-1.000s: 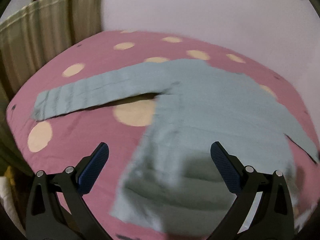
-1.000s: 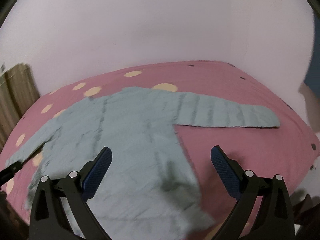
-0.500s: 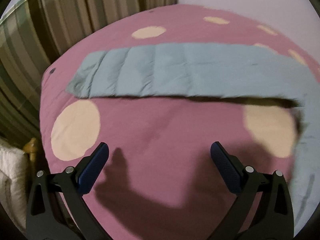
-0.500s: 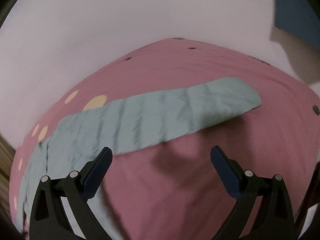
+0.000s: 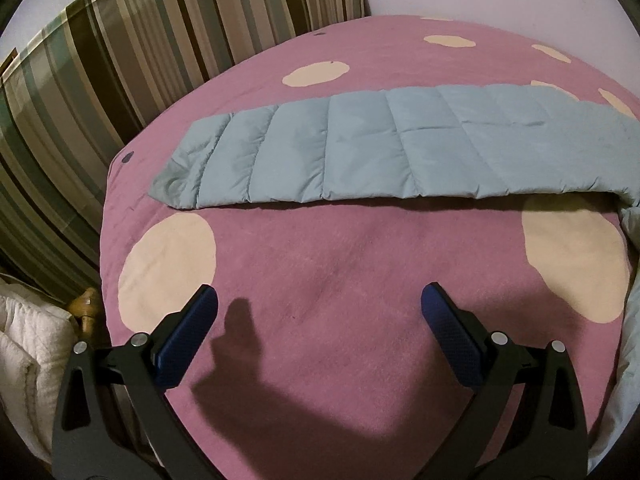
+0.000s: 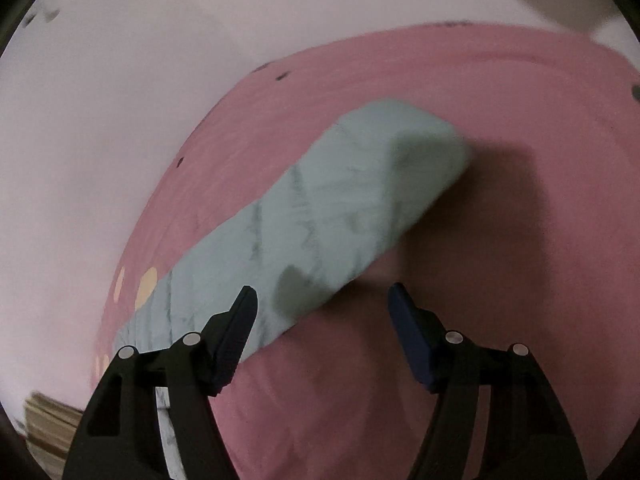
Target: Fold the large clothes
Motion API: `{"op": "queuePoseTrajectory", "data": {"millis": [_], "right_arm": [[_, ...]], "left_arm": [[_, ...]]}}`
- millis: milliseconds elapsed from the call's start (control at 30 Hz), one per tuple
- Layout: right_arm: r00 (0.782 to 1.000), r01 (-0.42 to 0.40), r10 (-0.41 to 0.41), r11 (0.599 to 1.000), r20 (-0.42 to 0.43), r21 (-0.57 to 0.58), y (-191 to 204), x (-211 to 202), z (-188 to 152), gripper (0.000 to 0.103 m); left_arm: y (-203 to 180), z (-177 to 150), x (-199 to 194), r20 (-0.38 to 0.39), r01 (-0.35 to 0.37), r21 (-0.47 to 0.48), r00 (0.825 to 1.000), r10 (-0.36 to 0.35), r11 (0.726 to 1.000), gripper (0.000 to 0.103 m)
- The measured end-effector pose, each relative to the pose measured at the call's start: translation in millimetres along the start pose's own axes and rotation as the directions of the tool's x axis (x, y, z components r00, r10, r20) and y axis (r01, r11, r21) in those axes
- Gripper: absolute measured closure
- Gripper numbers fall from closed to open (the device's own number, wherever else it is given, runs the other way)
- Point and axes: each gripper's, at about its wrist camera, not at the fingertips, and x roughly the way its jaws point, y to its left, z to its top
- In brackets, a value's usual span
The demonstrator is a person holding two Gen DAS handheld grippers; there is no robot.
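Observation:
A light blue quilted jacket lies spread flat on a pink bed cover with cream dots. In the left wrist view its left sleeve [image 5: 380, 148] stretches across the bed, cuff toward the left. My left gripper [image 5: 318, 312] is open and empty, hovering above bare cover in front of that sleeve. In the right wrist view the other sleeve [image 6: 332, 220] runs diagonally, its cuff at the upper right. My right gripper [image 6: 322, 312] is open and empty, close above the sleeve's lower edge, its left finger over the fabric. The jacket's body is mostly out of view.
Striped curtains [image 5: 120, 60] hang behind the bed's left side. A white padded bundle [image 5: 28, 352] and a wooden post [image 5: 88, 308] sit beyond the bed's left edge. A pale wall [image 6: 120, 80] runs behind the bed [image 6: 520, 160]. The bed cover [image 5: 360, 280] extends between gripper and sleeve.
Both grippers swung outward from the jacket's body, the left to the left sleeve, the right to the right sleeve, and came closer. The right gripper's jaws have narrowed somewhat. The jacket has not moved.

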Motion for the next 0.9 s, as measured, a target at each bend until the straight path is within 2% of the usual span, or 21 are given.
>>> {"op": "queuePoseTrajectory", "data": {"millis": [133, 333, 433, 467, 533, 600, 733, 900], "right_arm": [[0.999, -0.049, 0.048, 0.997, 0.012, 0.057, -12.1, 10.5, 8.1, 0.036], [0.992, -0.108, 0.100, 0.987, 0.074, 0.116, -22.6, 21.9, 21.7, 0.036], [0.991, -0.101, 0.090, 0.988, 0.098, 0.119, -19.0, 25.5, 26.2, 0.037], [0.992, -0.088, 0.078, 0.990, 0.100, 0.109, -16.0, 26.1, 26.5, 0.042], [0.994, -0.028, 0.020, 0.997, 0.112, 0.073, -10.8, 26.5, 28.2, 0.076], [0.994, -0.033, 0.027, 0.998, 0.105, 0.048, -3.6, 29.9, 30.2, 0.091], [0.991, -0.013, 0.019, 0.999, 0.129, -0.045, 18.5, 18.5, 33.1, 0.095], [0.985, -0.038, 0.080, 0.966, 0.153, -0.256, 99.9, -3.5, 7.3, 0.095]], "left_arm": [[-0.6, -0.3, 0.3, 0.003, -0.015, 0.013, 1.000, 0.015, 1.000, 0.002], [-2.6, 0.0, 1.1, 0.004, -0.034, 0.029, 0.999, 0.034, 0.999, 0.002], [-2.7, -0.5, 1.3, 0.003, -0.034, 0.030, 0.999, 0.034, 0.999, 0.002], [-3.2, -0.5, 1.3, 0.003, -0.036, 0.032, 0.999, 0.036, 0.999, 0.002], [-3.6, -0.1, 1.4, 0.003, -0.041, 0.036, 0.999, 0.041, 0.998, 0.002], [-4.1, -0.6, 1.0, 0.004, -0.045, 0.039, 0.999, 0.045, 0.998, 0.002], [-4.4, -0.7, 1.2, 0.003, -0.043, 0.038, 0.999, 0.043, 0.998, 0.002], [-5.2, -1.5, 2.2, 0.000, -0.034, 0.032, 0.999, 0.034, 0.999, 0.002]]}}
